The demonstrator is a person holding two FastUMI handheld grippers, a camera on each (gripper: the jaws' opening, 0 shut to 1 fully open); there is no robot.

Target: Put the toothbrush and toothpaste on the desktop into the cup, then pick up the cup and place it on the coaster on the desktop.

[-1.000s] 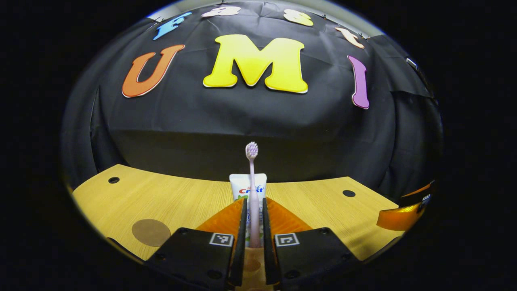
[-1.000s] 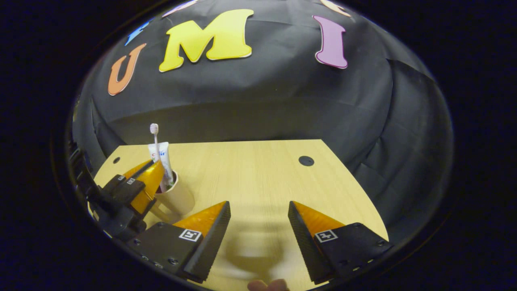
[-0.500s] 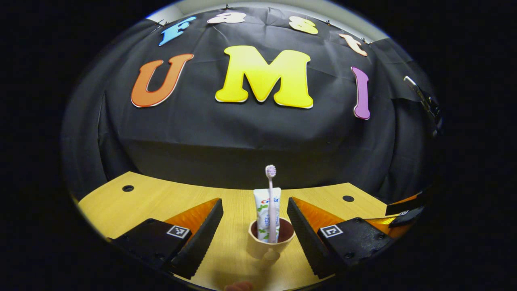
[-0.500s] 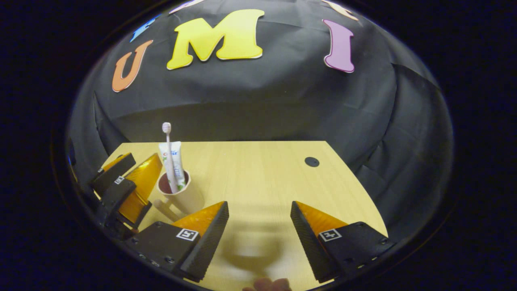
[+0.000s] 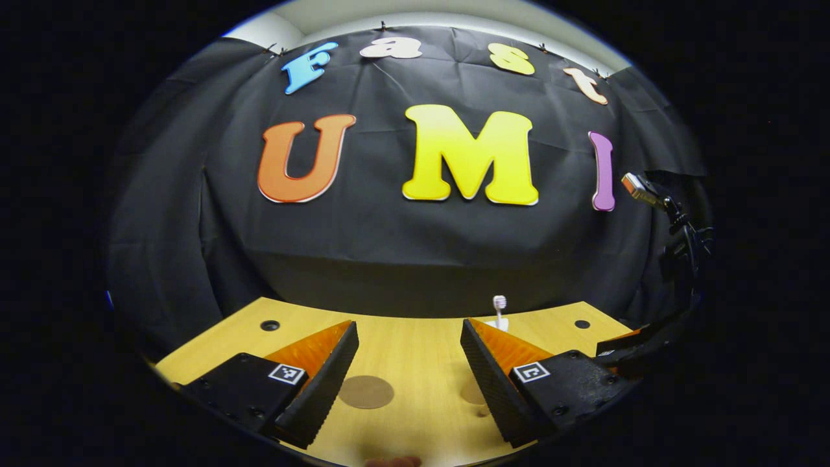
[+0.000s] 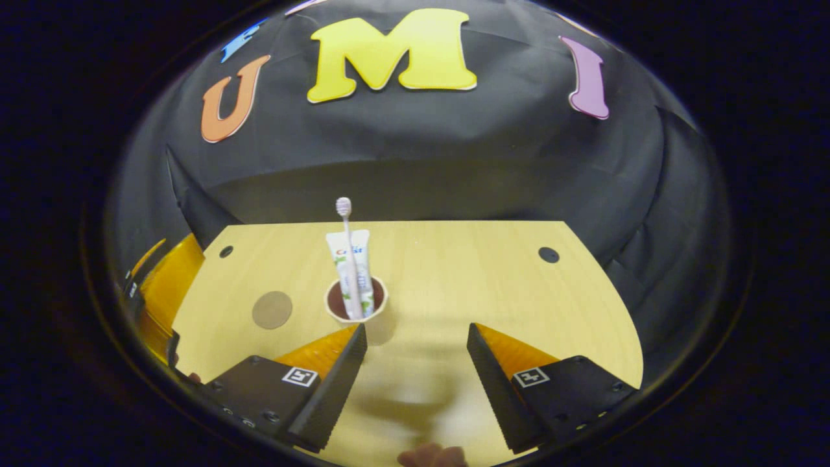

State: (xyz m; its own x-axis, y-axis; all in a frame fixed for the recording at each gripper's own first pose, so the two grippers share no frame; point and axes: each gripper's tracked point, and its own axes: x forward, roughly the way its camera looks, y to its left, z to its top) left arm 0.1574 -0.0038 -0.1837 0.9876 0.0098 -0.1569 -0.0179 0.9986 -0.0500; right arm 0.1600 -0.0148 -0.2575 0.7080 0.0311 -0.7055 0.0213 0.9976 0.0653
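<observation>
A beige cup (image 6: pixel 381 326) stands on the wooden desktop (image 6: pixel 454 272) with a pink toothbrush (image 6: pixel 345 227) and a white toothpaste tube (image 6: pixel 358 250) upright inside it. A round brown coaster (image 6: pixel 272 309) lies flat just left of the cup. My right gripper (image 6: pixel 415 363) is open, short of the cup, which sits ahead between its fingers and slightly left. My left gripper (image 5: pixel 408 363) is open and empty, with the coaster (image 5: pixel 366 392) ahead between its fingers. The toothbrush head (image 5: pixel 499 302) peeks over its right finger, which hides most of the cup (image 5: pixel 472 392).
Round cable holes (image 6: pixel 548 254) mark the desktop's far corners. In the right gripper view the left gripper (image 6: pixel 159 292) shows at the left edge, beside the table. The black cloth wall closes off the far side. The desktop right of the cup is bare wood.
My left gripper let go of the toothbrush, opened, drew back and swung left toward the coaster. My right gripper turned so the cup now sits near the middle of its view.
</observation>
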